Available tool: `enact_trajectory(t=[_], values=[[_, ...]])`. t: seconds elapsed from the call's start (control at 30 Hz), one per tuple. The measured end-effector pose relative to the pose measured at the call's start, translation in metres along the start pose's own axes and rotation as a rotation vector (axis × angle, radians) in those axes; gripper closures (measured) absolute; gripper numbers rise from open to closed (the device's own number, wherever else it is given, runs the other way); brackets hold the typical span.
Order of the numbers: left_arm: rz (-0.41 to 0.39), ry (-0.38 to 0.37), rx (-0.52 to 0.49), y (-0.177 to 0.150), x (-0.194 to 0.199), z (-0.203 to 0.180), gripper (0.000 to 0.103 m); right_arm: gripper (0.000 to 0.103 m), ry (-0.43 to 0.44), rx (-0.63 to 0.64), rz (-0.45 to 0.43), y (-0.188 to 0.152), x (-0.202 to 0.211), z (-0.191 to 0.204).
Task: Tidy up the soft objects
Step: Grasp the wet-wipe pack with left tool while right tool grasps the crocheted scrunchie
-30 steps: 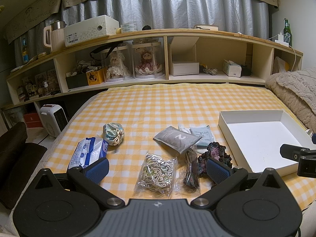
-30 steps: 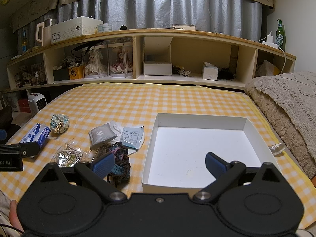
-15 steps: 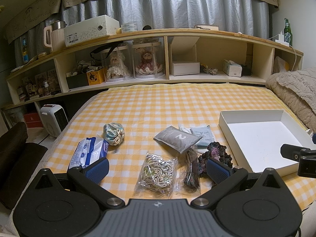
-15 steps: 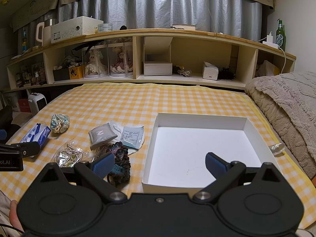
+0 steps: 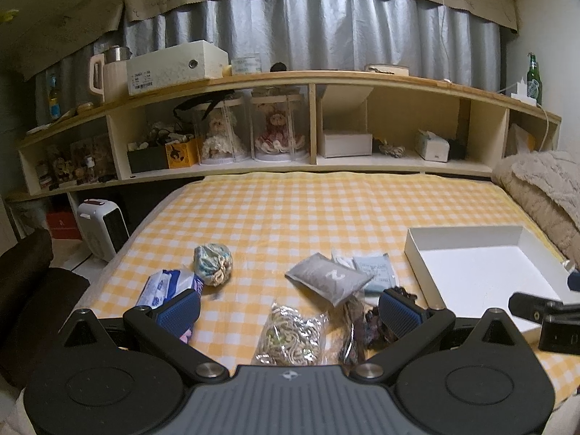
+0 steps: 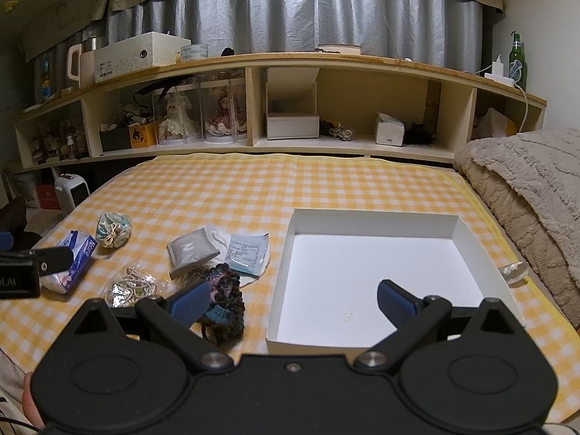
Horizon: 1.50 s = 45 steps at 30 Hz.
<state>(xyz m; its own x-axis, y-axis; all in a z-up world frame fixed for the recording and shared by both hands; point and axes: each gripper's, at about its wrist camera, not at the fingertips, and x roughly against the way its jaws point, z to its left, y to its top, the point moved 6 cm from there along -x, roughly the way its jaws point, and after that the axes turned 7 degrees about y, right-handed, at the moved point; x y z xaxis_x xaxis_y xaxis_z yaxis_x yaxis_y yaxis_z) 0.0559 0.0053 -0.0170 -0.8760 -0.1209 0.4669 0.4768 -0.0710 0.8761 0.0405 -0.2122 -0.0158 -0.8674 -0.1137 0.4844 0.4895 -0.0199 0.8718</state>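
Soft items lie on the yellow checked bed: a blue tissue pack, a round drawstring pouch, a grey pouch marked 2, a clear bag of cords, a light blue sachet and a dark crocheted piece. An empty white box sits to their right. My left gripper is open above the cord bag. My right gripper is open and empty over the box's near left corner, its left finger beside the crocheted piece.
A wooden shelf unit with dolls and boxes runs along the bed's far side. A beige blanket is heaped at right. A white heater stands on the floor at left. A small clear wrapper lies right of the box.
The left gripper has edged slightly forward and down toward the cord bag. The right gripper has barely moved. No object has shifted.
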Motion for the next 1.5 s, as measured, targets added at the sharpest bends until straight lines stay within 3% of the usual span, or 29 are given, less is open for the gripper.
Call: enact_trajectory(t=[0.43,0.9,1.1,1.27,1.5], values=[[-0.017,0.106,0.076,0.040,-0.026,0.033,0.000,0.000,0.071,0.000,-0.014,0.014,-0.025,0.009],[0.038,0.238,0.034,0.063,-0.110,0.097,0.000,0.000,0.069,-0.052,-0.010,0.042,-0.084,-0.002],[0.199,0.266,0.118,0.055,-0.157,0.129,0.000,0.000,0.078,-0.070,-0.004,0.048,-0.110,-0.002],[0.296,0.263,0.125,0.038,-0.182,0.141,0.000,0.000,0.124,-0.093,-0.005,0.050,-0.130,-0.002],[0.403,0.176,0.150,0.014,-0.211,0.146,0.000,0.000,0.217,-0.147,0.142,0.031,-0.159,-0.003]])
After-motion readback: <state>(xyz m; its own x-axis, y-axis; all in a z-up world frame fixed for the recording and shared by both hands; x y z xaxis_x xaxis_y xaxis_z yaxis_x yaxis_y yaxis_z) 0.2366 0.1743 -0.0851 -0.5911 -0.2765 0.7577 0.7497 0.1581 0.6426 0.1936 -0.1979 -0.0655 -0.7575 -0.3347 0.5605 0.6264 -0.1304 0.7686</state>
